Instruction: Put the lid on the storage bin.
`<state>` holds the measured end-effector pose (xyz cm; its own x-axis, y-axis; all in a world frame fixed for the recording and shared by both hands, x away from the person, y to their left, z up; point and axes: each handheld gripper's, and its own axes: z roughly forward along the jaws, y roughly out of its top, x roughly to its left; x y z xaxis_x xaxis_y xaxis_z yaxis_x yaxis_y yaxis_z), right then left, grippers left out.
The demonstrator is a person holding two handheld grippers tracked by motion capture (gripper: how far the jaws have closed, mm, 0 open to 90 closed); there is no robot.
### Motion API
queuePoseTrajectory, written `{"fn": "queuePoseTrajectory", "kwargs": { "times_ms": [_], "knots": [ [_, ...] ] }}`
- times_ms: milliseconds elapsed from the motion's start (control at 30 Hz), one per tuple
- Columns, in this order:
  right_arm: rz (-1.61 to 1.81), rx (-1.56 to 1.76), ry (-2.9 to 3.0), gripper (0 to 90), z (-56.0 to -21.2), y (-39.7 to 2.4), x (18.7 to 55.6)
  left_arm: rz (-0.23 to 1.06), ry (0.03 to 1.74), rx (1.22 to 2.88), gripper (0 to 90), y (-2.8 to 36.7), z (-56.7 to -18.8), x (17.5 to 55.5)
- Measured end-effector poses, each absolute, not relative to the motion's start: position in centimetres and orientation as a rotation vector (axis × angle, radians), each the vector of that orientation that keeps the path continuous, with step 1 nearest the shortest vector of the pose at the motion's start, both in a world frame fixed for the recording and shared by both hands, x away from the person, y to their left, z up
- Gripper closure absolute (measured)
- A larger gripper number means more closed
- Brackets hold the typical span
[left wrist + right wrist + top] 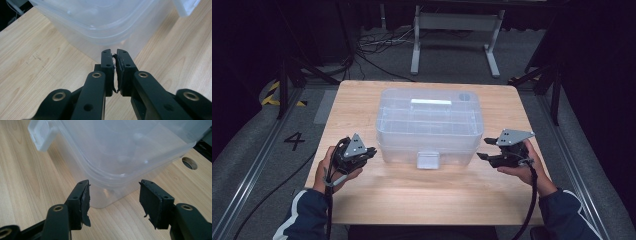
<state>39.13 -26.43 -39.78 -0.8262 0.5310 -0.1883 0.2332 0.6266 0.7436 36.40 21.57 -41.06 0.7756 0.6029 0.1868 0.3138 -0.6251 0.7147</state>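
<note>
Left gripper (371,150) nearly closed, right gripper (482,155) agape.

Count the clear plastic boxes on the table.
1. The clear plastic box sits mid-table with its lid on, between the left gripper and right gripper. Its cloudy walls could hide things inside.

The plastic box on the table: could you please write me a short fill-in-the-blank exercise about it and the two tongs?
1. The clear plastic box stands on a ____ table.
2. The left tongs are ____.
3. The right tongs are ____, with nothing between them.
4. The box's lid is ____.

Missing words: wooden; shut; open; on
</note>
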Motion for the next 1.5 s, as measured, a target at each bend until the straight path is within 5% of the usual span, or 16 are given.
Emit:
{"fn": "queuePoseTrajectory", "kwargs": {
  "times_ms": [667, 1500],
  "knots": [
    [0.958, 0.626, 2.443, 41.1, -40.6, -28.2, 37.9, 0.550, 0.695, 2.340, 70.1, 23.2, -42.4, 35.1],
    [0.904, 0.739, 2.407, 36.9, -43.5, -32.9, 36.1, 0.597, 0.866, 2.347, 30.3, 26.3, -44.6, 34.1]
  ]
}}
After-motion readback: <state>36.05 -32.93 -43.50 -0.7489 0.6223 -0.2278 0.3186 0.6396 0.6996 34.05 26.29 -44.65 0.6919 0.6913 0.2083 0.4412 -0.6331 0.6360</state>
